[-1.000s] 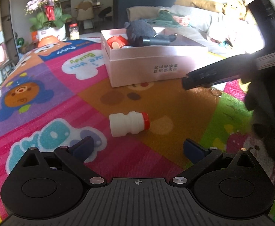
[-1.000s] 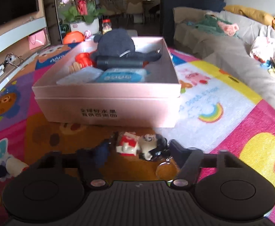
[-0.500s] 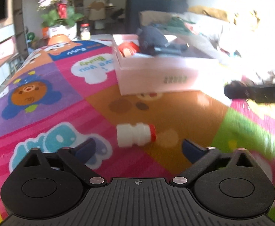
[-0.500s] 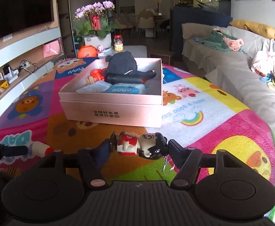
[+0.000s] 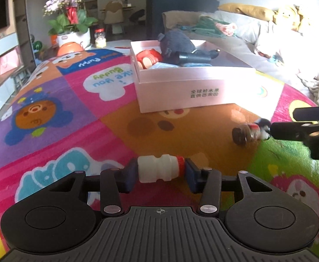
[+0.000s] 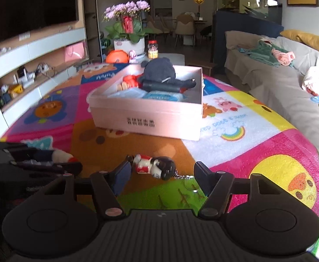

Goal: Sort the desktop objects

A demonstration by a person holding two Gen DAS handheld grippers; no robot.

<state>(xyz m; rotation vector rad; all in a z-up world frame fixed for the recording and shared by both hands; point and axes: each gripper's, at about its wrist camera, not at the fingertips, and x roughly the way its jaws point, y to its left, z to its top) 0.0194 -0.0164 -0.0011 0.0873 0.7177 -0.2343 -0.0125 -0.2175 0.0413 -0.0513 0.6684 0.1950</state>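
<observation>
My left gripper (image 5: 159, 170) is shut on a small white bottle with a red cap (image 5: 159, 168), held sideways just above the colourful play mat. My right gripper (image 6: 161, 173) is open around a doll keychain (image 6: 154, 167) with a red-and-white body and dark head, lying on the mat between its fingers. The keychain also shows in the left wrist view (image 5: 247, 133) beside the right gripper's fingers (image 5: 290, 128). The pink box (image 6: 146, 118) stands beyond, holding a dark plush toy (image 6: 159, 71), a red toy and a blue pack. The left gripper shows at the right wrist view's left edge (image 6: 39, 161).
A sofa (image 6: 279, 87) with clothes runs along the right. A flower pot (image 6: 127, 41), a jar and an orange pot stand past the mat's far end. A shelf unit (image 6: 28, 65) is at the left.
My left gripper moved forward and closed on the white bottle. My right gripper pulled back and higher, with the keychain still lying between its open fingers.
</observation>
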